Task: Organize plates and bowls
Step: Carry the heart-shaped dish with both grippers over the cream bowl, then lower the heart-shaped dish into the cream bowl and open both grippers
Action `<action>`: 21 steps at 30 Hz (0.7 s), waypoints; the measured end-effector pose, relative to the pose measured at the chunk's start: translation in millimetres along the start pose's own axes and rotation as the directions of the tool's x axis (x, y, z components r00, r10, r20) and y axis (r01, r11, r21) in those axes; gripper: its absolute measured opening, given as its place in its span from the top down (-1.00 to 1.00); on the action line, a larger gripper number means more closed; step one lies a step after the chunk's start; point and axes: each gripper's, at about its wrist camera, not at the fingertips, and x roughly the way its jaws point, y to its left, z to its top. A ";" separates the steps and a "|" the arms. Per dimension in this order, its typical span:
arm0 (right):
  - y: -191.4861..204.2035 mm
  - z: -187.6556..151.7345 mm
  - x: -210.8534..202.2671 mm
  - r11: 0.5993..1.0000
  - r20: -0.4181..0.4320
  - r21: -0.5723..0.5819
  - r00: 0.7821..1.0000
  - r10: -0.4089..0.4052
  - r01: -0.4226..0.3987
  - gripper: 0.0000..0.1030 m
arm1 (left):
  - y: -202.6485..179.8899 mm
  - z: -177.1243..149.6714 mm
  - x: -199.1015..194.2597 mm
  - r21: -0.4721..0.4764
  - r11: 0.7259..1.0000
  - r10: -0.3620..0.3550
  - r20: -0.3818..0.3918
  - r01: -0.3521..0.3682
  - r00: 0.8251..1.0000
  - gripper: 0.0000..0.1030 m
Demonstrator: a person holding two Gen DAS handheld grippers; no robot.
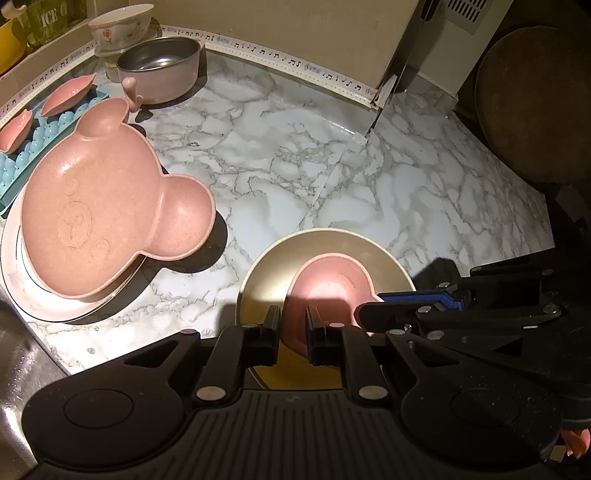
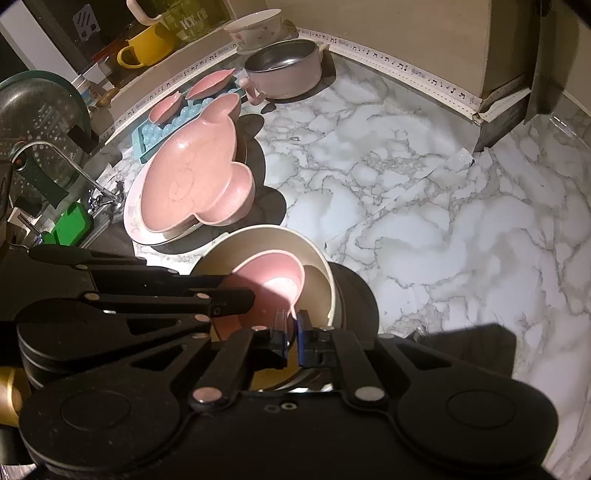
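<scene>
A small pink bowl (image 1: 328, 284) (image 2: 273, 280) sits tilted inside a larger cream bowl (image 1: 325, 240) (image 2: 258, 236) on the marble counter. My left gripper (image 1: 293, 325) is shut on the pink bowl's near wall, and in the right wrist view it (image 2: 251, 299) reaches in from the left. My right gripper (image 2: 291, 328) is shut on the pink bowl's thin rim, which shows between its blue pads; in the left wrist view it (image 1: 369, 310) comes in from the right. A pink bear-shaped plate (image 1: 92, 206) (image 2: 192, 181) lies on a white plate (image 1: 14, 273) (image 2: 133, 214) to the left.
At the back stand a pink-sided metal bowl (image 1: 162, 62) (image 2: 284, 62) and a floral bowl (image 1: 118, 26) (image 2: 255, 26). A blue tray (image 1: 22, 155) (image 2: 159, 136) carries pink leaf dishes (image 1: 70, 92). A sink with a tap (image 2: 66, 162) is at the left, and a round board (image 1: 535, 103) at the right.
</scene>
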 end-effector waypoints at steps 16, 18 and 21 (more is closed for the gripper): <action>-1.1 4.8 -8.1 1.000 0.028 -0.004 1.000 -0.001 0.002 0.65 | -1.7 -3.0 -4.2 0.027 0.999 0.019 0.020 -0.019 1.000 0.74; -0.6 5.3 -11.2 1.000 0.036 -0.006 0.999 -0.001 0.001 0.60 | -2.6 -3.9 -8.9 0.034 0.999 0.024 0.036 -0.025 0.999 0.74; 1.7 4.6 -16.2 1.000 0.052 -0.014 0.999 -0.003 0.004 0.53 | -1.6 -5.6 -15.6 0.035 0.999 0.023 0.054 -0.025 0.998 0.74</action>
